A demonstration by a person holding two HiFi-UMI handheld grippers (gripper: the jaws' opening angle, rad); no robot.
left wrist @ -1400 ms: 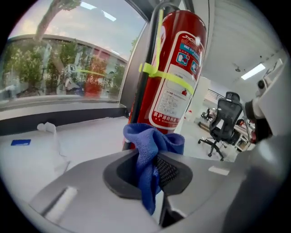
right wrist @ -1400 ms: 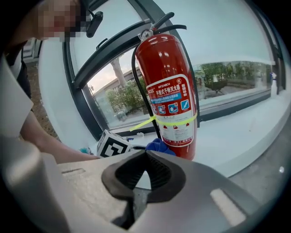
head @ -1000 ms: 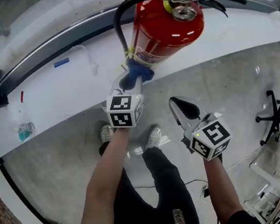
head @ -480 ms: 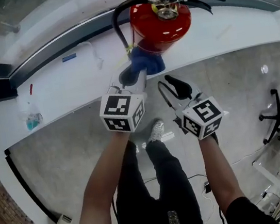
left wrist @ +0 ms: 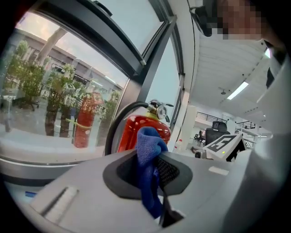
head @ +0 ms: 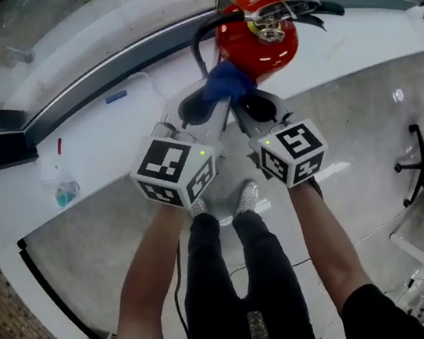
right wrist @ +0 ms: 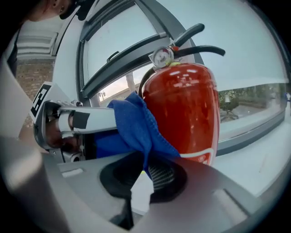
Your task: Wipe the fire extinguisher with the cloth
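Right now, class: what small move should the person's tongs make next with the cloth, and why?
Probably pull the tongs slightly apart to spread the cloth against the fire extinguisher. The left tongs grip the bunched cloth; the right tongs have just been closing, its corner between their jaws.

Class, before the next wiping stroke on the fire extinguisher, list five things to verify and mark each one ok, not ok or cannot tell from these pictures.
1. Left claw shut on the cloth: ok.
2. Right claw on the cloth: ok. Its jaws have just been closing, and a cloth corner is pinched between them.
3. Cloth pressed against the extinguisher body: cannot tell. It overlaps the red side in every view.
4. Extinguisher upright on the white ledge: ok.
5. Gauge on top clear of both claws: ok.
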